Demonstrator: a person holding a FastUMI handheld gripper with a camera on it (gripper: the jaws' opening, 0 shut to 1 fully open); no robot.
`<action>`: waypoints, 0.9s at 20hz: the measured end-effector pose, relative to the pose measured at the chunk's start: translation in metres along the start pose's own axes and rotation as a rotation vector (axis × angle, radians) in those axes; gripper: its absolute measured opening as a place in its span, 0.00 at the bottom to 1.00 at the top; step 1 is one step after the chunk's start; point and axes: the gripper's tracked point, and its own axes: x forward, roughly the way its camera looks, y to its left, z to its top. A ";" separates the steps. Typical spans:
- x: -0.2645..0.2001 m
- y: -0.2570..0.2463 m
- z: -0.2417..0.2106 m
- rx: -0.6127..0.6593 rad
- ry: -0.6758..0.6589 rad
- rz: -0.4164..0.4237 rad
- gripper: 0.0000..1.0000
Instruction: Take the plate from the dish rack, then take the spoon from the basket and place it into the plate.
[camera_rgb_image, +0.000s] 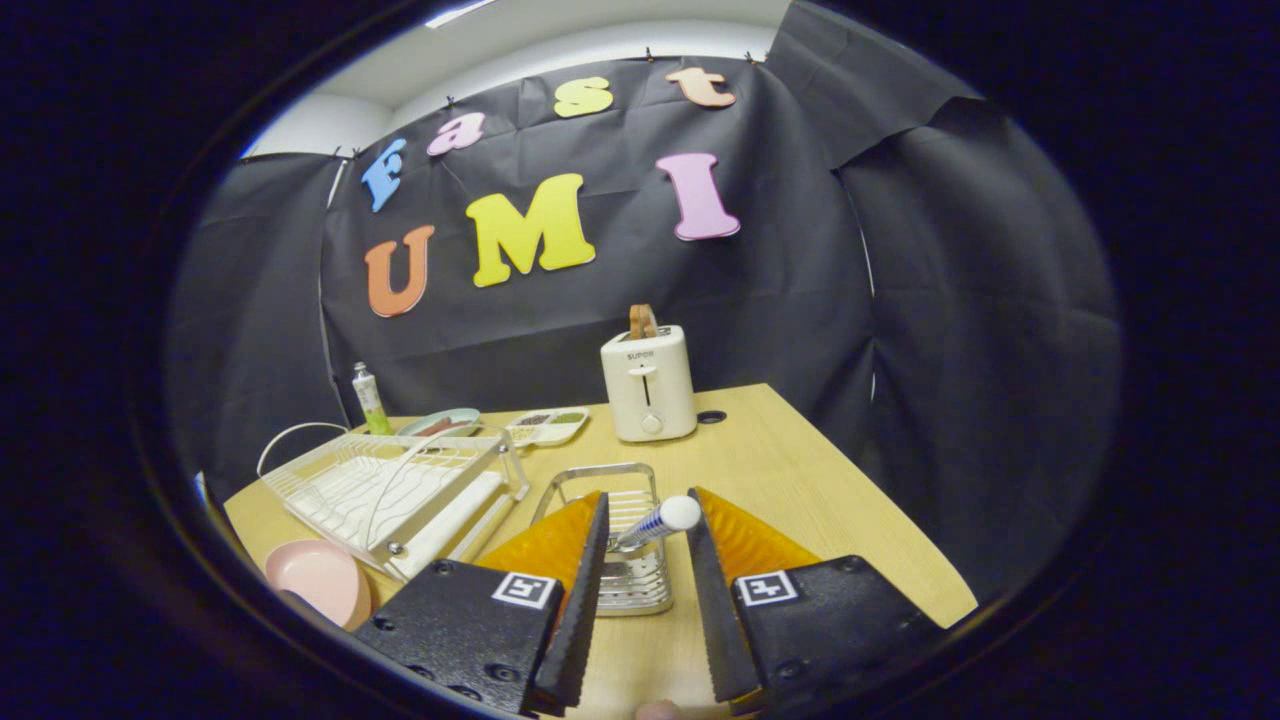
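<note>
Wooden table (800, 470) at centre: we hold our gripper (645, 560) released around the spoon (655, 522) in the basket (625, 560); the plate (320, 580) waits lower left, already off the rack (390, 490).

hand-held gripper (645, 520) parted, spoon (655, 523) between fingers

The desk (800, 470) looks like smooth pale wood. The basket (625, 575) is shiny wire metal, the dish rack (390, 480) glossy white coated wire, the plate (320, 578) matt pink plastic. The hand-held gripper (645, 535), parted around the spoon (655, 522), has ridged fingers (585, 590).
</note>
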 end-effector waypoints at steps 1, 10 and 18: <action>0.001 0.000 0.002 0.004 -0.001 0.001 0.44; 0.000 0.018 0.015 0.072 0.078 0.062 0.13; -0.047 0.011 0.078 0.025 0.028 -0.001 0.09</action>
